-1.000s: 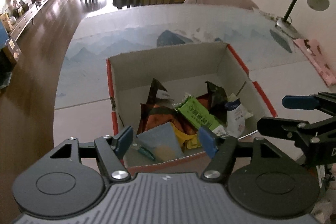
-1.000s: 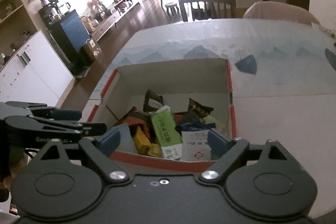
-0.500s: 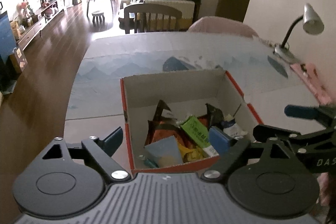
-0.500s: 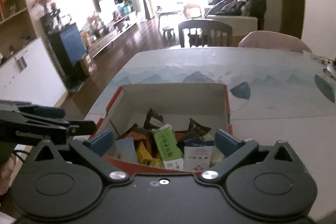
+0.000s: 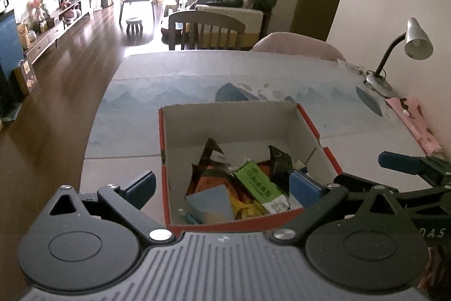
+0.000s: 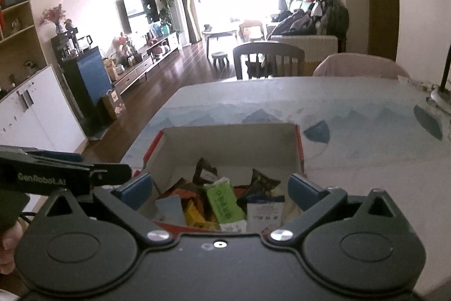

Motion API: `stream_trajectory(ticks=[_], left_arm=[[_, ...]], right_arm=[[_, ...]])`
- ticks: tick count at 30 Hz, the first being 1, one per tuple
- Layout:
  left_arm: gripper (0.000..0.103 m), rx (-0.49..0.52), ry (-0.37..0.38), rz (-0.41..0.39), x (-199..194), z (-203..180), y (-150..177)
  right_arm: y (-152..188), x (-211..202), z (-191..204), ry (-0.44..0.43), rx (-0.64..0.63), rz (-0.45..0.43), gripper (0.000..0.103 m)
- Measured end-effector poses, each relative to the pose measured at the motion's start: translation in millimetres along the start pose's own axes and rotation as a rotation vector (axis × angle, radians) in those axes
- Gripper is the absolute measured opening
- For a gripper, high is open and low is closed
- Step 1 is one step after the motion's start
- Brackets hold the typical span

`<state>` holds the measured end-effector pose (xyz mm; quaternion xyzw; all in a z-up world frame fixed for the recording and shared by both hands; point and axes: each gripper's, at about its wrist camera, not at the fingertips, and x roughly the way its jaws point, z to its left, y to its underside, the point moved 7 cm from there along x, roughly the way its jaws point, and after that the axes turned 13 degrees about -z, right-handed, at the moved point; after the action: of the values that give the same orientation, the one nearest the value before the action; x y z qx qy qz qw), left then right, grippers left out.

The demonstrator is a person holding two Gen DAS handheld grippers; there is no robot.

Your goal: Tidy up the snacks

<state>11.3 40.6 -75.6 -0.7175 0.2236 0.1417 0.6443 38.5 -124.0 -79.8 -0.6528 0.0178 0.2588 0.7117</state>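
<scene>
Across the tabletop (image 5: 197, 92) we see no loose snacks; all sit jumbled in the box (image 5: 231, 117) (nearly done), both tongs (image 5: 222, 184) (image 6: 221, 186) released

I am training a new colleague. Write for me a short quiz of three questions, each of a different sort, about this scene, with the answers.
1. True or false: the left gripper holds a snack.
2. Where does the green packet lie? A) on the table beside the box; B) inside the cardboard box; C) between the right gripper's fingers.
3. Fill in: at the table's far right stands a desk ____.

Key: 1. False, its fingers are open and empty. 2. B. 3. lamp.
</scene>
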Motion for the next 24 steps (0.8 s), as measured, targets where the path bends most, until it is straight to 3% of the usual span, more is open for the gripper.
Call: stream_trajectory(ticks=[8,24], left_arm=[[0.102,0.01,-0.005,0.02,-1,-2,8],[0.102,0.02,0.008,-0.024,-11,-5,6]], right_arm=[[11,2,-10,0.035,0.089,0.049,0.103],[10,-8,-13,0.073,0.112,0.012,0.103]])
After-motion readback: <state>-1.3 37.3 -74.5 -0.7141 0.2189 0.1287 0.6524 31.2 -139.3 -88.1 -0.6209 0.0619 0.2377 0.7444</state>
